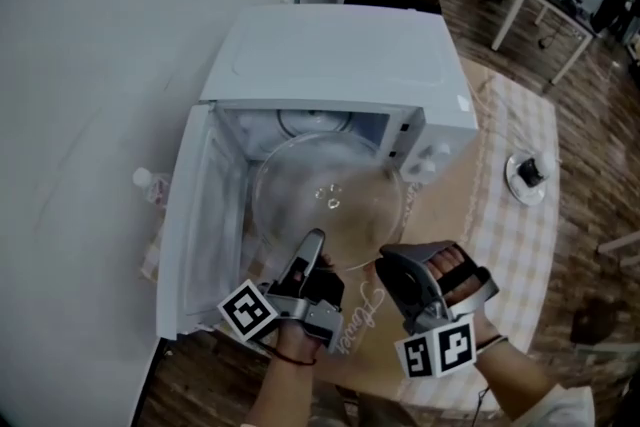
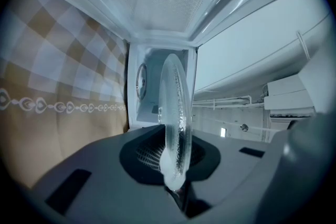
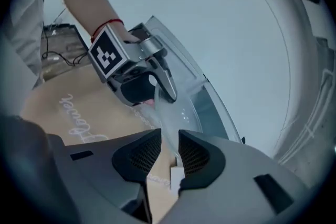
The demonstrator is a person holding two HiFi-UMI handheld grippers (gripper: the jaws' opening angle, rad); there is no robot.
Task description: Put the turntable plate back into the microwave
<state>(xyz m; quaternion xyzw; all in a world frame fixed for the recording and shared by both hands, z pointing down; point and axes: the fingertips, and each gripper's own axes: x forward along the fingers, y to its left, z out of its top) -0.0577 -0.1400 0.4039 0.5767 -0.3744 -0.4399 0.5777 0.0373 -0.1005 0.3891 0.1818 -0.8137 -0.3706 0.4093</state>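
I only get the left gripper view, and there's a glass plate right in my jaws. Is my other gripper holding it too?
Observer: No. The right gripper has its jaws apart at the glass plate's rim, not pinching it.
Child: Is the plate inside the microwave?
Observer: Only its far edge reaches the opening; most of it sticks out in front.
Child: Anything else on the table?
Observer: A small round white thing sits far right on the checked cloth, away from both grippers.
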